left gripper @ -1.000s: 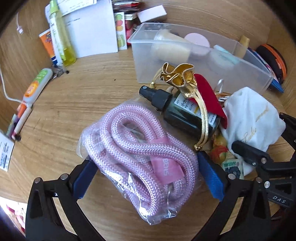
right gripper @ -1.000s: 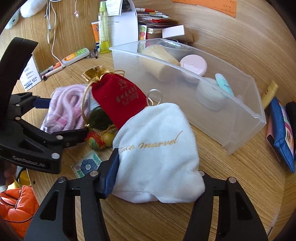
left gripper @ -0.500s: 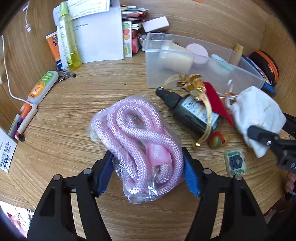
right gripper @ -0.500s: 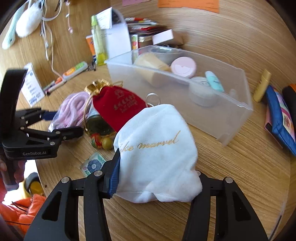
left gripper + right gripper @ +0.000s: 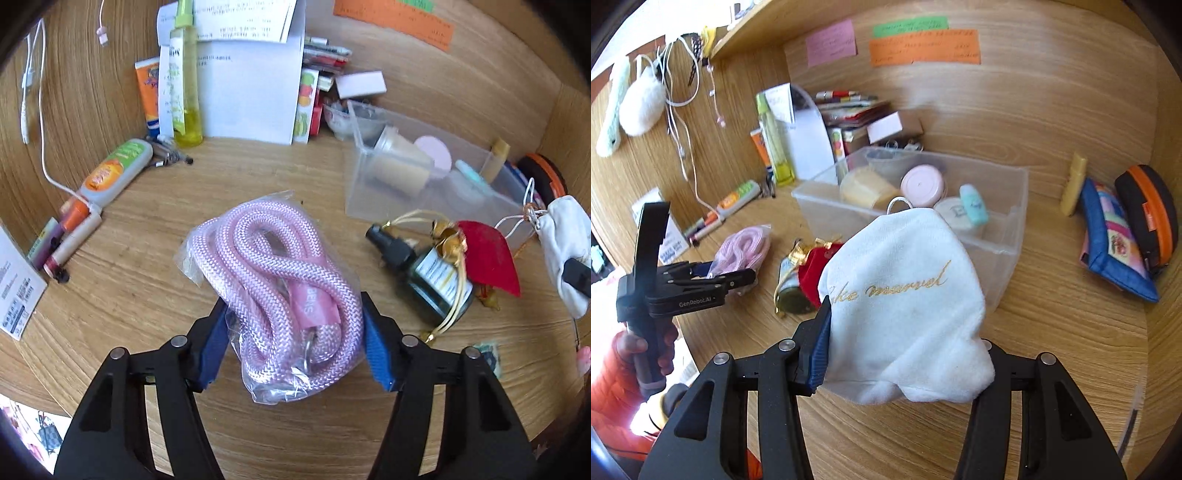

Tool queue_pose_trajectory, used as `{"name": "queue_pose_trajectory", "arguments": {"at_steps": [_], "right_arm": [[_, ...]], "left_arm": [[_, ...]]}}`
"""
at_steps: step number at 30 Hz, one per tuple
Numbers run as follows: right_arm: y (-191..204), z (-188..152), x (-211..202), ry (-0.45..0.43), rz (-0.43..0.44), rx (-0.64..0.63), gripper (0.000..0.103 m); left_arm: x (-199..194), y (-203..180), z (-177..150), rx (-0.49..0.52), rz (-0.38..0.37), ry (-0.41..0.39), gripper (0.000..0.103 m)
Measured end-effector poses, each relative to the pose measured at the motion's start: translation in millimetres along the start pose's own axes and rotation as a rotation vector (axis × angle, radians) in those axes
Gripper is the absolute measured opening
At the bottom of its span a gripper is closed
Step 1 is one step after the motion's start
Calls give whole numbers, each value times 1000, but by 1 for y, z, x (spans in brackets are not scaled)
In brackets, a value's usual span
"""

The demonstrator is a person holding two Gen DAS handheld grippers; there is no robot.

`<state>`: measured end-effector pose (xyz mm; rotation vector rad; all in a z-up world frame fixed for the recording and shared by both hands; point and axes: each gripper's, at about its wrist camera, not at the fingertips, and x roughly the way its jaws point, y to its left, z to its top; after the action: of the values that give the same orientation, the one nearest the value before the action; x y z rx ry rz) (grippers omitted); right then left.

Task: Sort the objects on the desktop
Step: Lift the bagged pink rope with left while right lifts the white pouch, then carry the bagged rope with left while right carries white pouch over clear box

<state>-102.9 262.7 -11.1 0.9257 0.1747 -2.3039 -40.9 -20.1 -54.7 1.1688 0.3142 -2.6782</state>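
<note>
A coil of pink rope in a clear plastic bag (image 5: 284, 291) hangs above the wooden desk, with my left gripper (image 5: 293, 341) shut on its near end. From the right wrist view the same rope bag (image 5: 744, 251) and left gripper (image 5: 733, 275) show at the left. My right gripper (image 5: 905, 354) is shut on a white cloth pouch (image 5: 905, 306) with gold lettering, lifted off the desk in front of the clear plastic bin (image 5: 1008, 229). The pouch (image 5: 565, 243) shows at the right edge of the left wrist view. Jars and small cosmetics lie inside the bin (image 5: 369, 199).
A dark spray bottle (image 5: 428, 273) and a red velvet pouch (image 5: 487, 258) with gold cord lie on the desk beside the bin. Papers (image 5: 251, 85), a yellow bottle (image 5: 184, 92), pens and tubes line the back left. A blue zip pouch (image 5: 1115, 240) and an orange-trimmed case (image 5: 1152, 218) lie right.
My left gripper closed on the rope bag and carried it left, away from the spray bottle. My right gripper lifted the white pouch higher off the desk, toward the bin.
</note>
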Motion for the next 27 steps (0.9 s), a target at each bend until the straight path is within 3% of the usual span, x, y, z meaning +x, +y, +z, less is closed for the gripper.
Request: {"name": "queue_pose_trajectory", "arguments": {"at_steps": [11, 27], "right_arm": [[7, 13, -2, 34, -75, -73, 47], [-15, 33, 5, 26, -135, -40, 47]], "left_arm": [[-20, -6, 24, 9, -72, -70, 64], [-31, -44, 65, 83, -177, -103, 64]]}}
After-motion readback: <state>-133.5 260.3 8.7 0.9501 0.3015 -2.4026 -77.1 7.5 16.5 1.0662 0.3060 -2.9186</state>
